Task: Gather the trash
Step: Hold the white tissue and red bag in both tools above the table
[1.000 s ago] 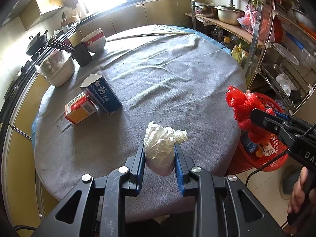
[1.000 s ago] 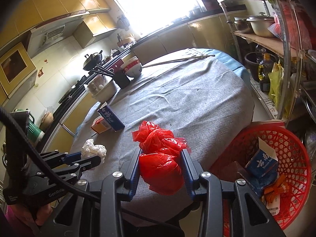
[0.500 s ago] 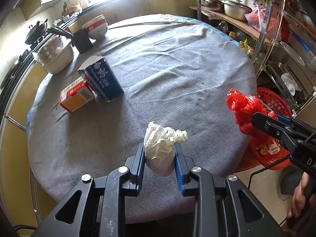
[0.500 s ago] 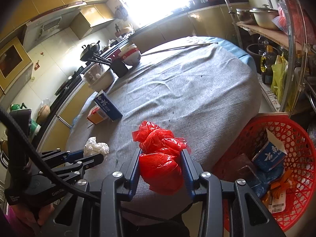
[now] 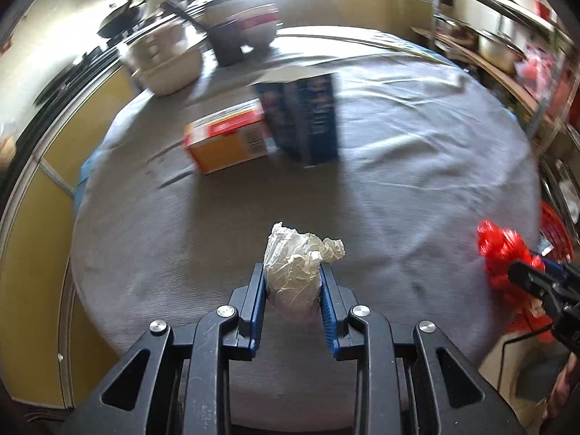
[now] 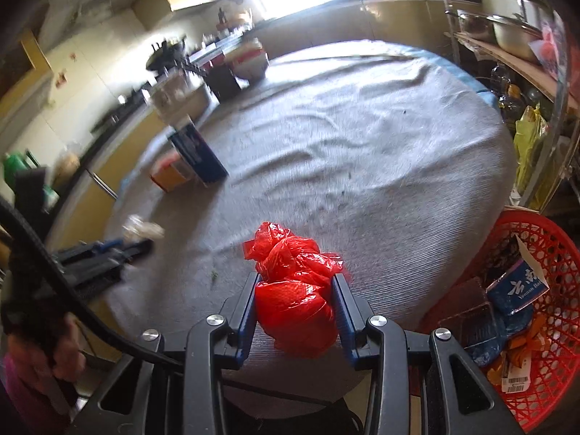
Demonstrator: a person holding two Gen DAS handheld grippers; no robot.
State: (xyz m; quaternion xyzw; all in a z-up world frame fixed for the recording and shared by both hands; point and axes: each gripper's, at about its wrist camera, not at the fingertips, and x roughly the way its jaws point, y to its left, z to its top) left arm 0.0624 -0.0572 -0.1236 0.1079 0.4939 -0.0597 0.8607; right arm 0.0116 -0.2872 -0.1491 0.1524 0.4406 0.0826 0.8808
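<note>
Left wrist, left tongs clamped on crumpled paper, right tongs gripping red bag

Two tools show: the left tool and the right tool. One crumpled white paper wad. One red plastic bag. Two cartons on the worktop: one orange box and one dark blue carton. One red mesh basket at the right, holding one more blue carton. One black cup far off, with blurred bowls I cannot count.
</note>
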